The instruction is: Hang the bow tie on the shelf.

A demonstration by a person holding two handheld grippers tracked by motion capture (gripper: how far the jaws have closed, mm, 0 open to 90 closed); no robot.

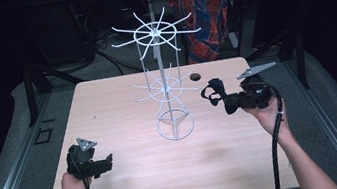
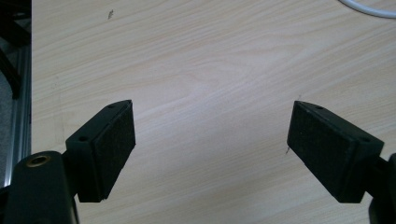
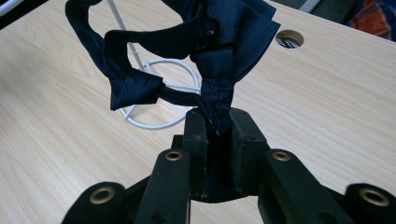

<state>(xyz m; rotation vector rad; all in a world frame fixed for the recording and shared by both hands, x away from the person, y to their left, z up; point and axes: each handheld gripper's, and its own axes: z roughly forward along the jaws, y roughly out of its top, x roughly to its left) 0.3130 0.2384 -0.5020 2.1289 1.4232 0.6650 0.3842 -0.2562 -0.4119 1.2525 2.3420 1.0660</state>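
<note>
Cloth (image 3: 205, 51) hangs clamped in the right gripper (image 1: 228, 101), just right of the rack (image 1: 167, 82). Left gripper (image 2: 210, 144) is released and empty, well left. Lift a loop over a rack arm before releasing.

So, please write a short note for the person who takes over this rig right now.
Right tongs: shut on the dark navy fabric piece with loops, held above the table, beside the white wire hook stand.
Left tongs: open, nothing held, low over the light wooden table at its near left.
Done: fabric picked up.
Left: probably hang it on a hook of the stand; none carries anything yet.
</note>
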